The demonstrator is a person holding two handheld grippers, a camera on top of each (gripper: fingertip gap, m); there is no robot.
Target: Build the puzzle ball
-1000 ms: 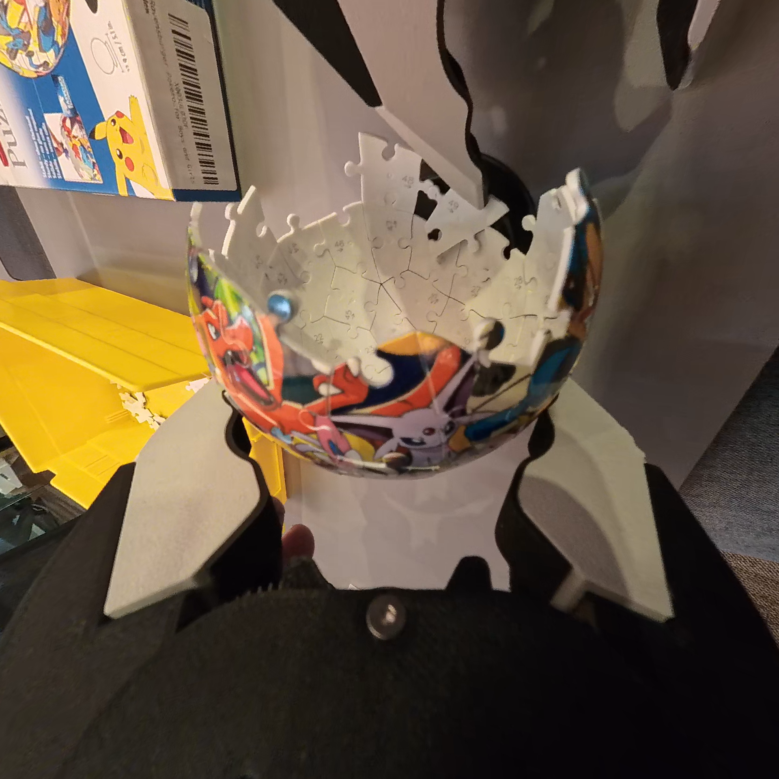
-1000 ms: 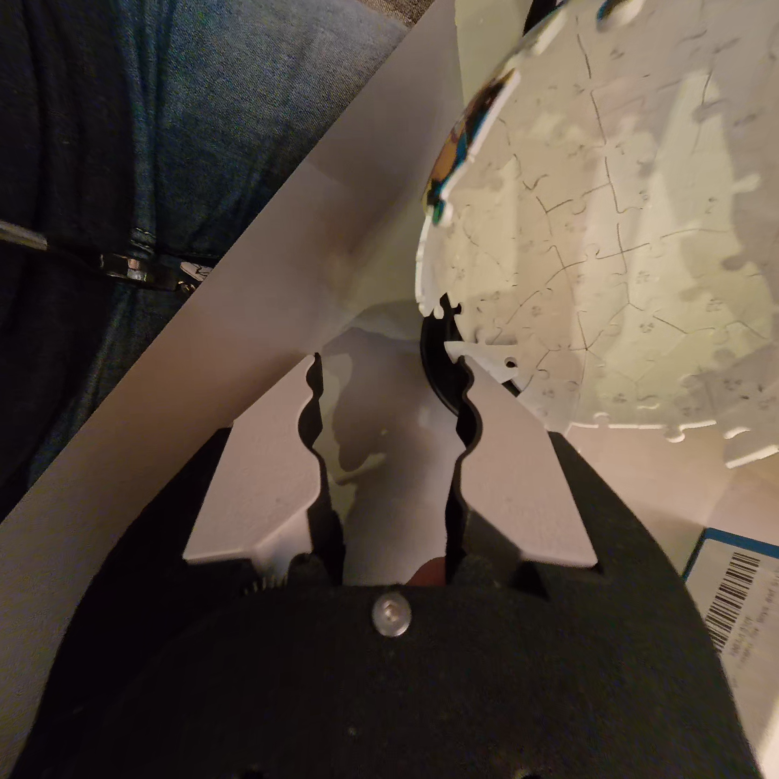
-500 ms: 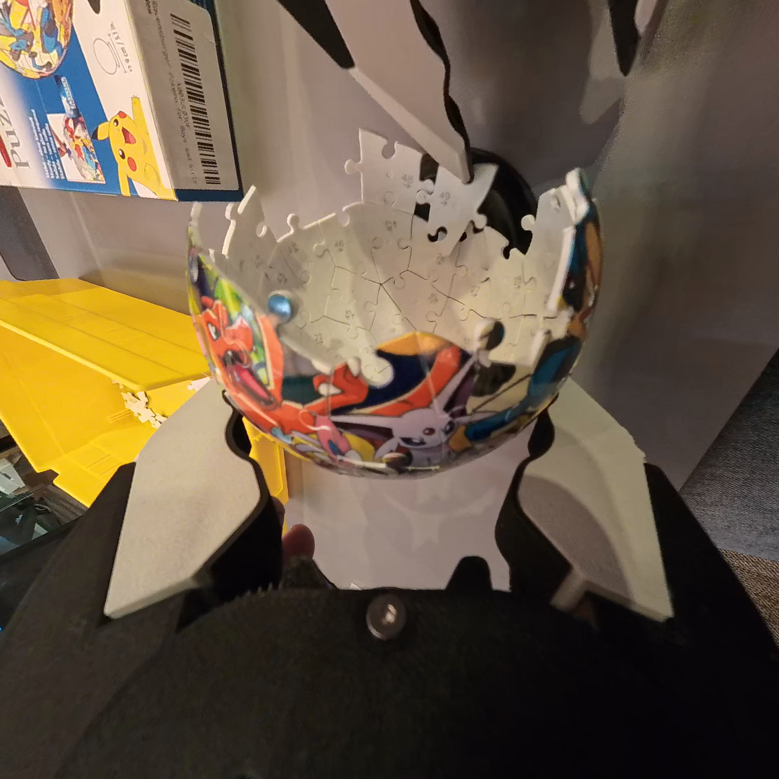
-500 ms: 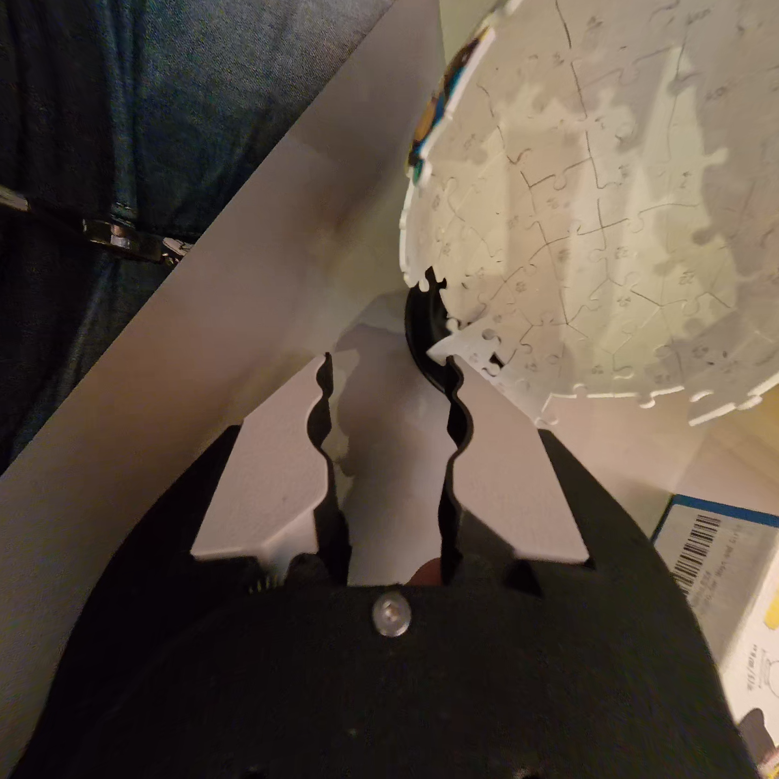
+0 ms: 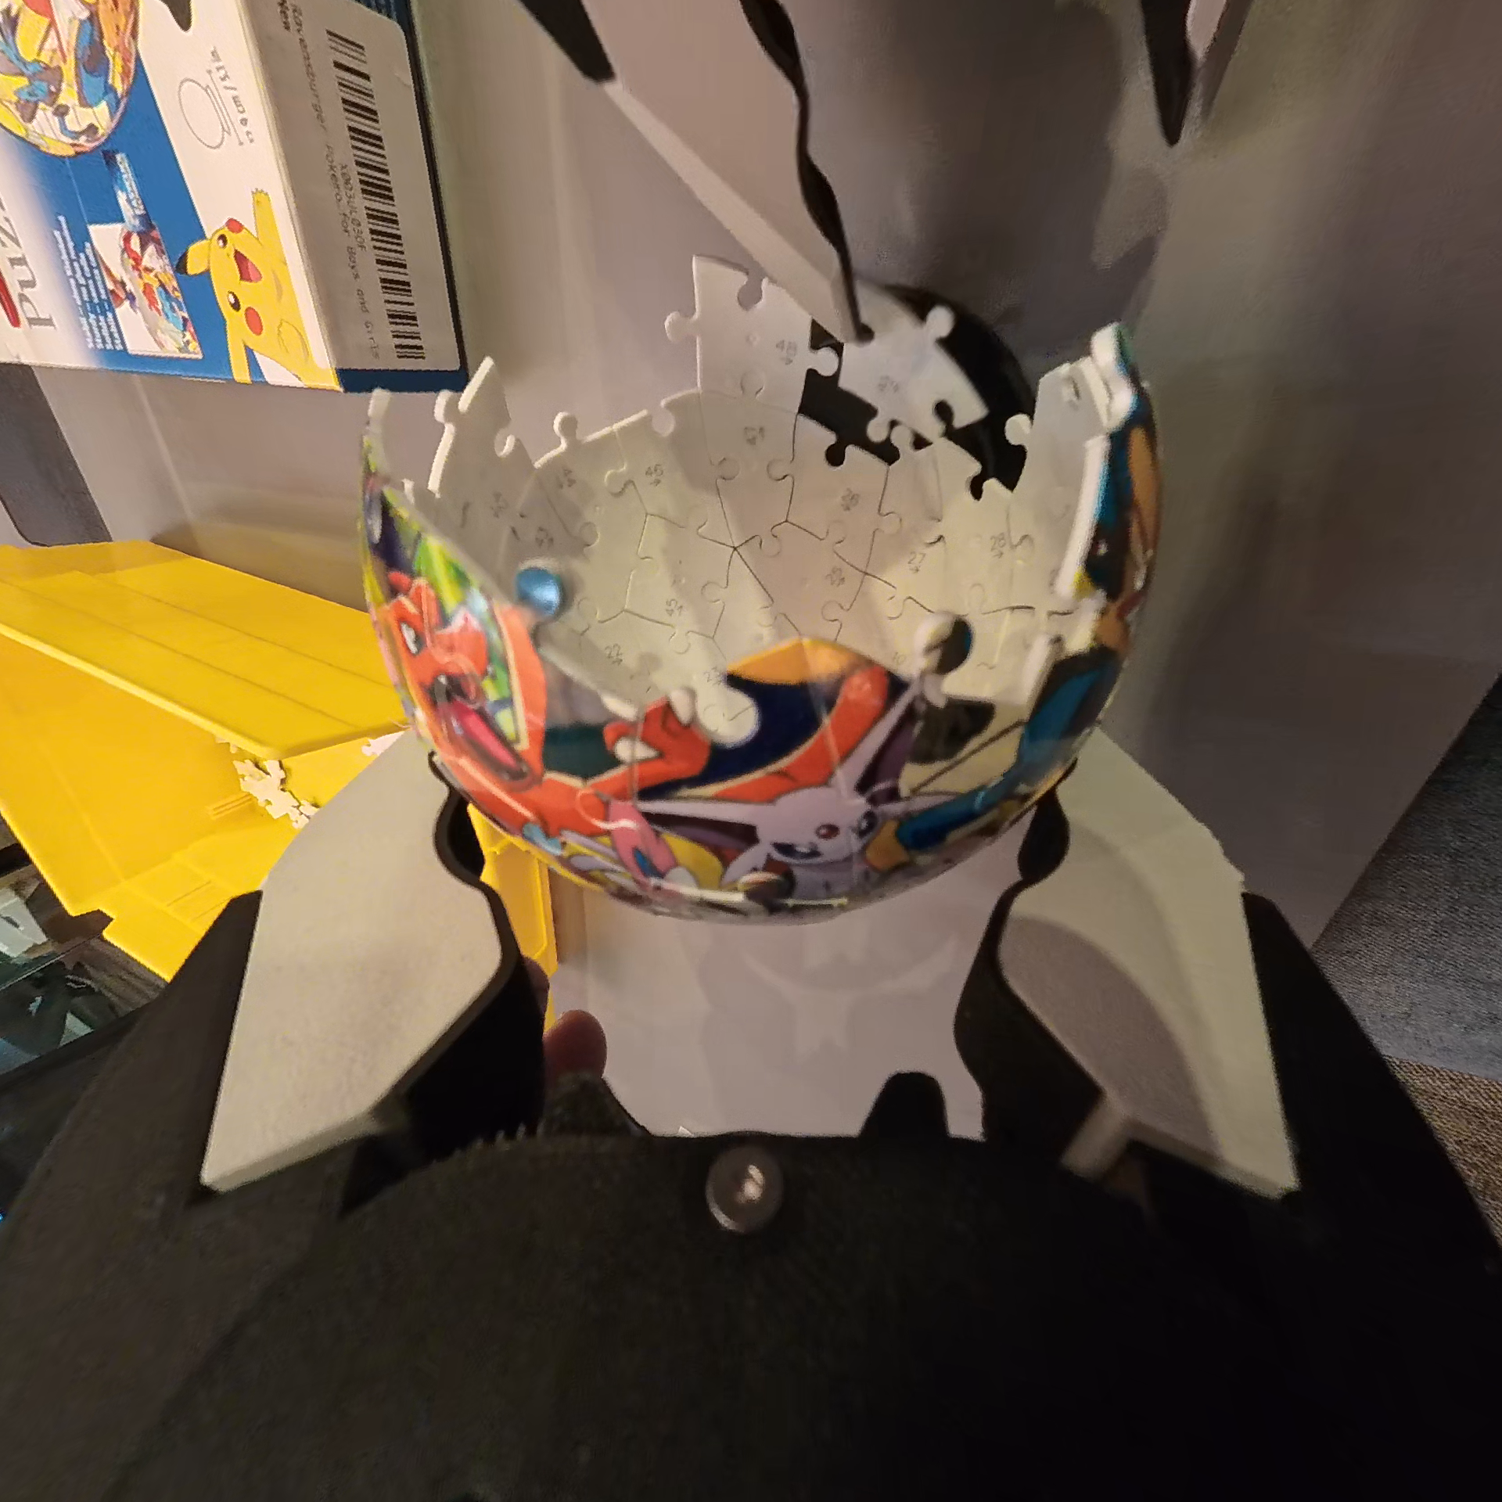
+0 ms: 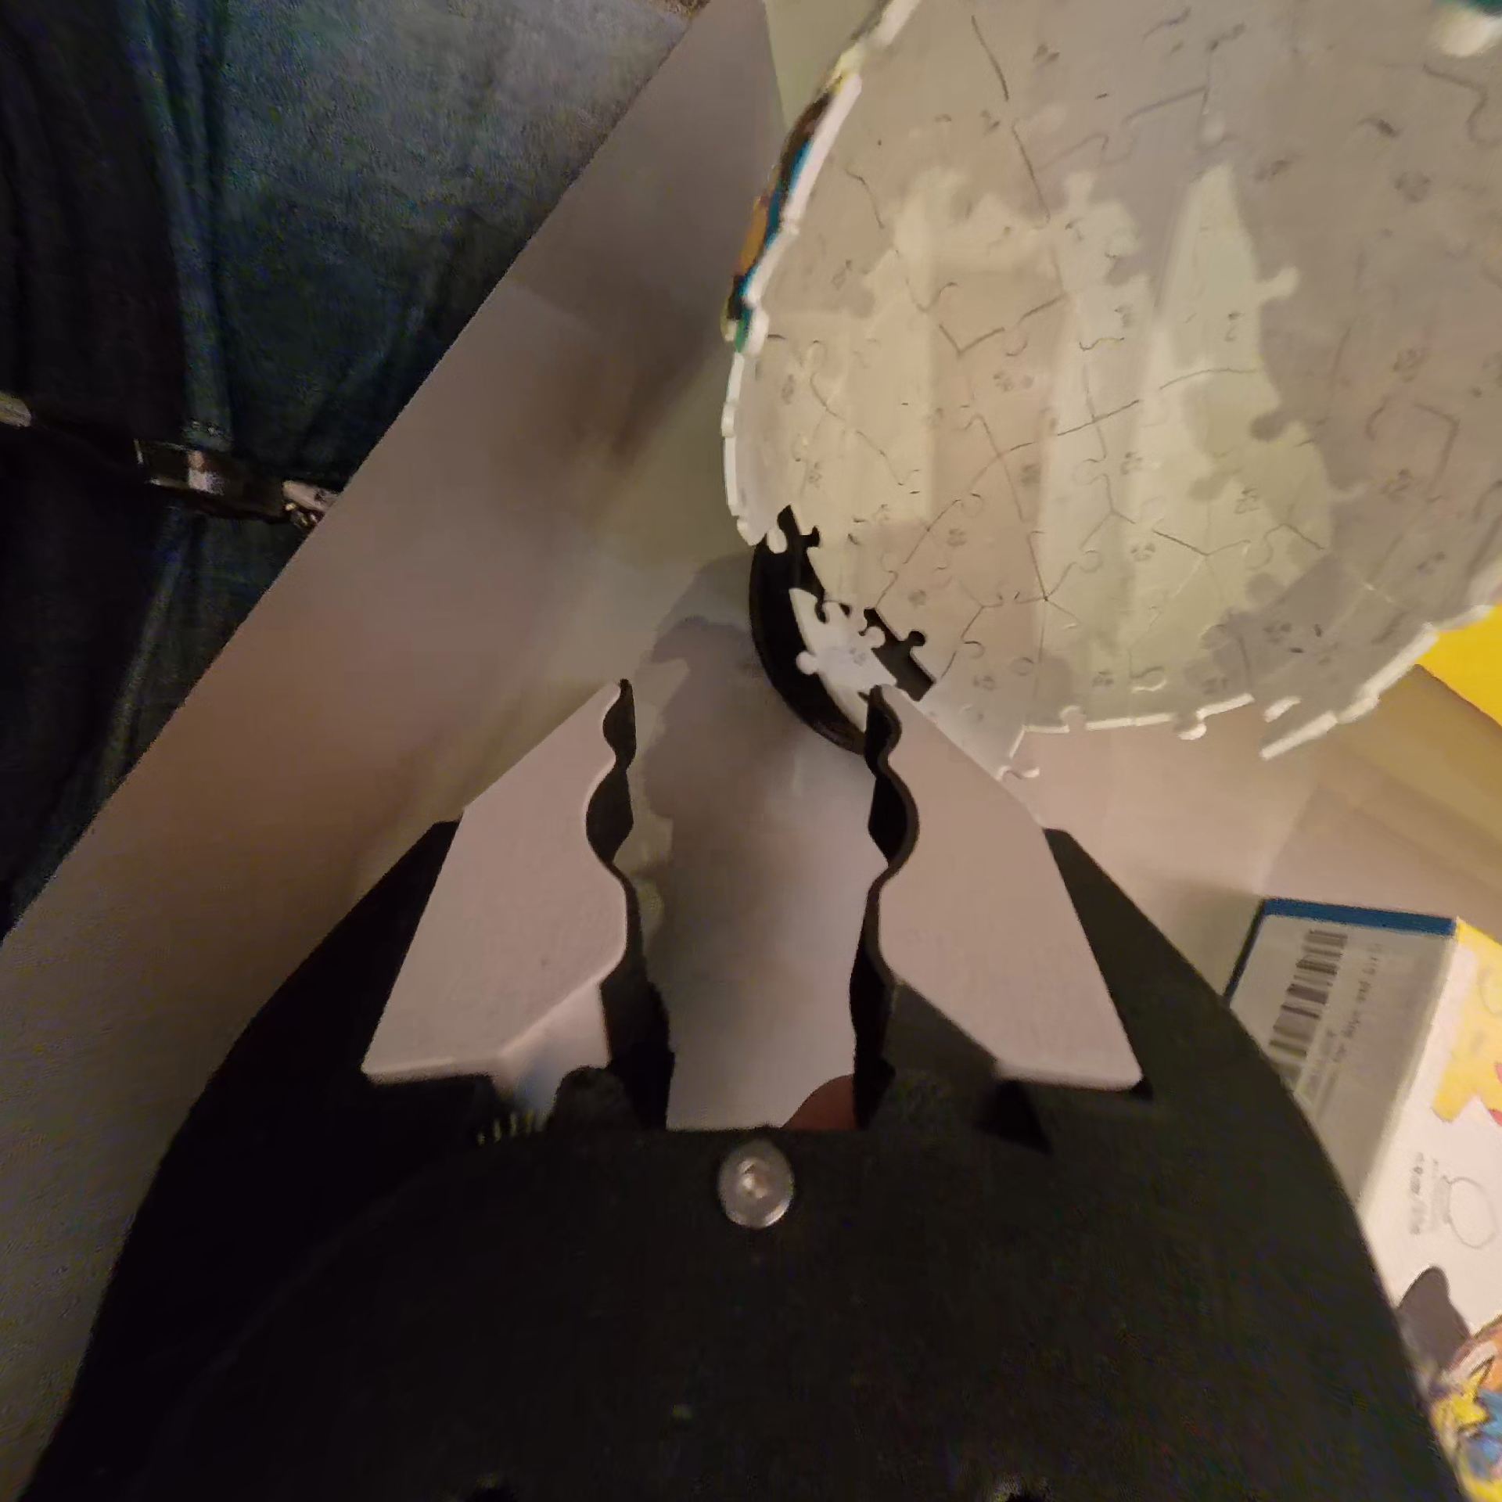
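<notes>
The half-built puzzle ball (image 5: 756, 780) is an open bowl, printed outside and white inside, tilted toward me. My left gripper (image 5: 752, 805) is shut on the puzzle ball, one fingertip on each lower side. A black stand ring (image 5: 987, 366) shows behind its far rim. A loose white piece (image 5: 894, 374) lies at a gap in that rim. My right gripper (image 5: 1008, 236) is open, with one fingertip touching the piece. In the right wrist view the right gripper (image 6: 752, 695) has nothing between its fingers. Its right fingertip meets the piece (image 6: 845, 650) beside the ring (image 6: 768, 642) and the ball (image 6: 1138, 366).
A puzzle box (image 5: 203, 187) lies at the far left and also shows in the right wrist view (image 6: 1382, 1097). A yellow tray (image 5: 162, 691) with loose white pieces (image 5: 268, 788) sits at the left. A white board (image 5: 1300, 488) is under the ball. A person's jeans (image 6: 244, 244) are beyond it. Tip to tip, the grippers are about 11 cm apart.
The right gripper has drawn back along the rim and its fingertip has pushed the loose piece from a tilted pose toward the gap. The ball and left gripper have stayed still.
</notes>
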